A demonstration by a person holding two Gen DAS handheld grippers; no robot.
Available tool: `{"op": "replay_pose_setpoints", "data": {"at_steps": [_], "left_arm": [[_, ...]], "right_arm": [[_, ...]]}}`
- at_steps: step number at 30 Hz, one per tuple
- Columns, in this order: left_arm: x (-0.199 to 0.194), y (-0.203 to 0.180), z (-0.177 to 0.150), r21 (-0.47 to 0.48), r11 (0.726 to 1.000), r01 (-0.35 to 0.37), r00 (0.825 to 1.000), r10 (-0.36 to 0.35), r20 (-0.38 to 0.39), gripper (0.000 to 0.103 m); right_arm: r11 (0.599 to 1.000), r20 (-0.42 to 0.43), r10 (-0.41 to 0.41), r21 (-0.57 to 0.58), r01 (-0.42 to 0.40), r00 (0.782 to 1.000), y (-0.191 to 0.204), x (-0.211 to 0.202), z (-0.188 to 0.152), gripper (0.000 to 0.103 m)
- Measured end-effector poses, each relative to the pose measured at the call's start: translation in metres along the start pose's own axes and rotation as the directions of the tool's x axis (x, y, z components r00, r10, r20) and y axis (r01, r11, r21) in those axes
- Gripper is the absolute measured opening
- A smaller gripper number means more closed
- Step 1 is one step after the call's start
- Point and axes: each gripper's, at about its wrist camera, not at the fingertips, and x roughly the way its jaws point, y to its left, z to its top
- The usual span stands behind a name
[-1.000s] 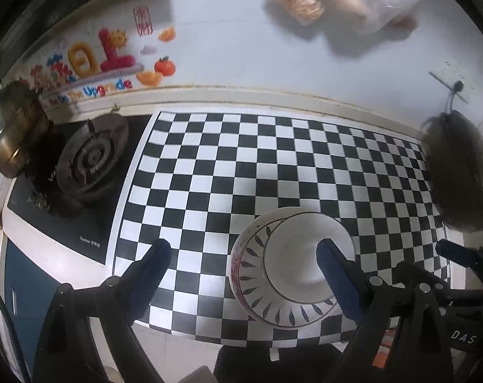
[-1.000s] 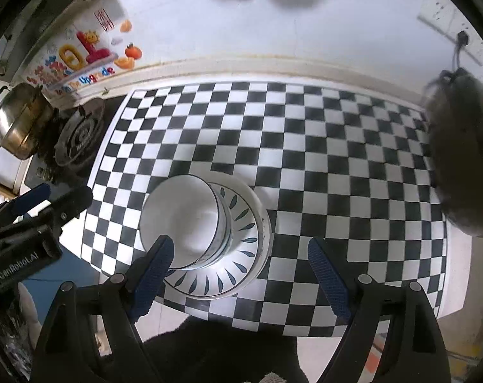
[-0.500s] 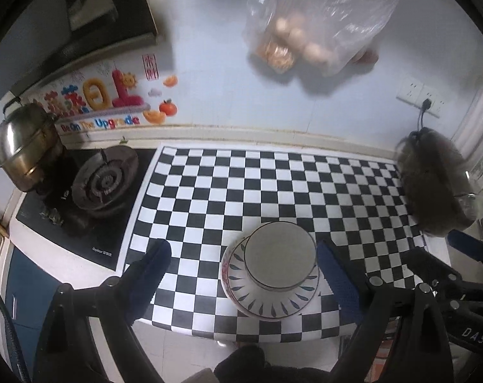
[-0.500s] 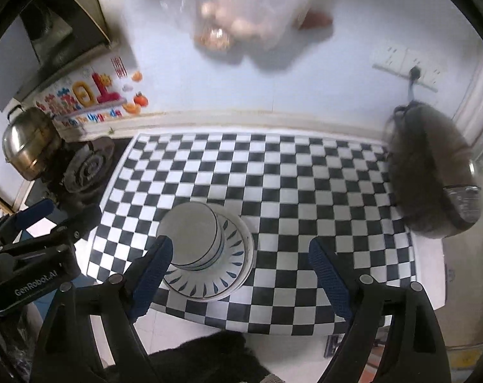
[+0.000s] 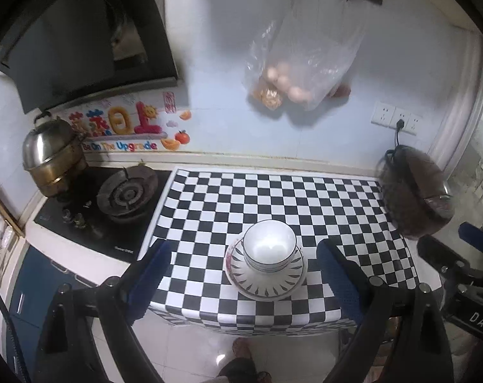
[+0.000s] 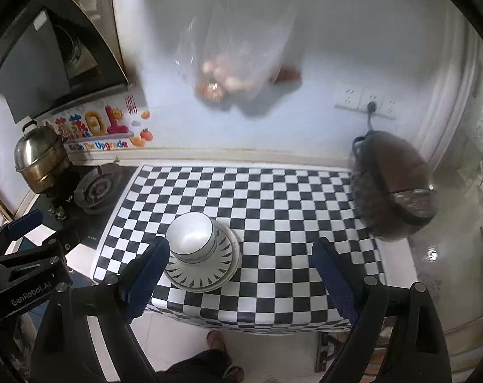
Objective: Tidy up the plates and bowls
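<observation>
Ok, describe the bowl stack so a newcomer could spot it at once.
Find the black-and-white checkered counter to the right of the gas stove. Near its front edge sits a plate with dark leaf marks around its rim, and the white bowls are stacked on it. It is the only crockery on the checkered surface.

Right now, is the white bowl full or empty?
Empty. The bowl sits upright on the plate, and only its bare white inside shows.
</observation>
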Motion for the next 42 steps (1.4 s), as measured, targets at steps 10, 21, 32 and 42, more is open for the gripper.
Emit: {"op": "replay_pose_setpoints", "data": {"at_steps": [10,21,32,42], "left_arm": [[-0.071,0.018,-0.021,0.035,0.999,-0.012,0.999,0.01,0.051,0.093],[-0.1,0.054,-0.045,0.081,0.995,0.049,0.997,-0.055,0.061,0.093],[-0.113,0.075,-0.055,0.099,0.993,0.063,0.996,-0.069,0.064,0.093],[-0.114,0.08,-0.056,0.094,0.994,0.062,0.996,-0.068,0.061,0.093]], "right_arm": [[0.998,0.077,-0.06,0.021,0.058,0.995,0.019,-0.087,-0.023,0.093],[0.988,0.093,-0.142,0.076,0.135,0.985,0.066,-0.133,-0.061,0.093],[0.979,0.077,-0.179,0.111,0.17,0.981,0.092,-0.15,-0.081,0.093],[0.979,0.071,-0.184,0.107,0.176,0.98,0.094,-0.15,-0.082,0.093]]}}
